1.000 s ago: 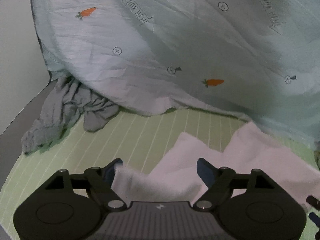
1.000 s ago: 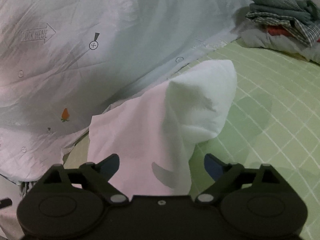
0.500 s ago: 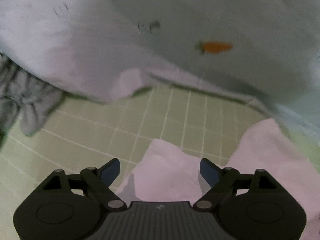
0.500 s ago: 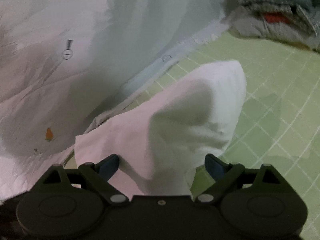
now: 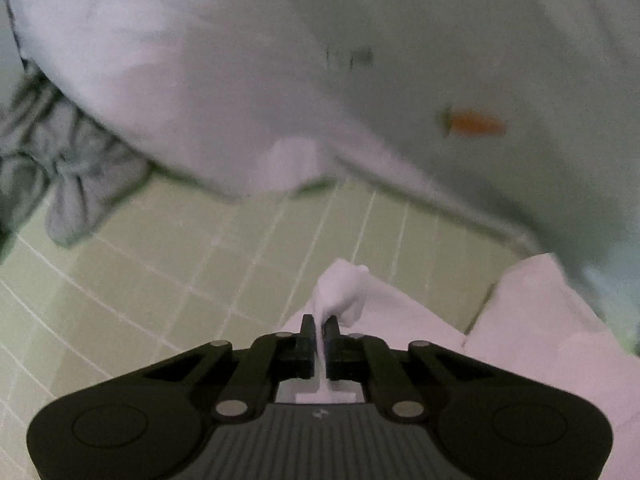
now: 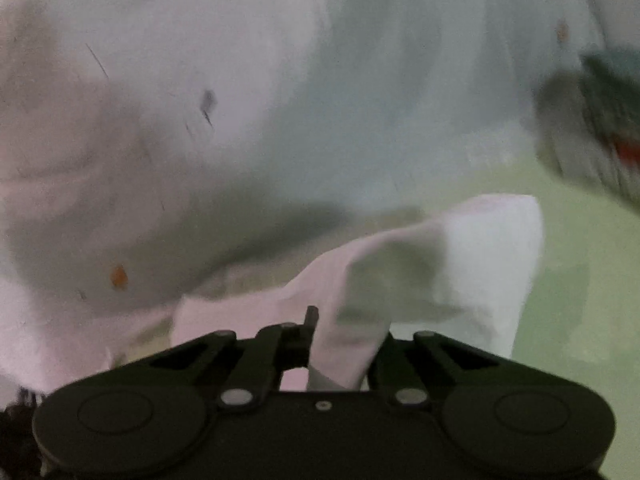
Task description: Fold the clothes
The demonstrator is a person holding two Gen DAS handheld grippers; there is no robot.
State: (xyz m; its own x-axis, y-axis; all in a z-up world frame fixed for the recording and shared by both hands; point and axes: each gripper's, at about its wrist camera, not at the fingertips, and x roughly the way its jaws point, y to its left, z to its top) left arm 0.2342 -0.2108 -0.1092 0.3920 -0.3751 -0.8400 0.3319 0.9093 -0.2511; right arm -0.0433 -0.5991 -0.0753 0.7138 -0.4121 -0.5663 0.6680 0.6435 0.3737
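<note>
Both grippers have clamped the white cloth [image 5: 344, 292]; only the right view shows stacked clothes [image 6: 600, 120].

left tool [image 5: 319, 330] pinched closed, angled downward, right tool [image 6: 320, 330] likewise clamped closed

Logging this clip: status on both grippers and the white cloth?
Left gripper shut on white cloth. Right gripper shut on the same cloth, fold raised. Pale quilt close behind; green sheet underneath.
</note>
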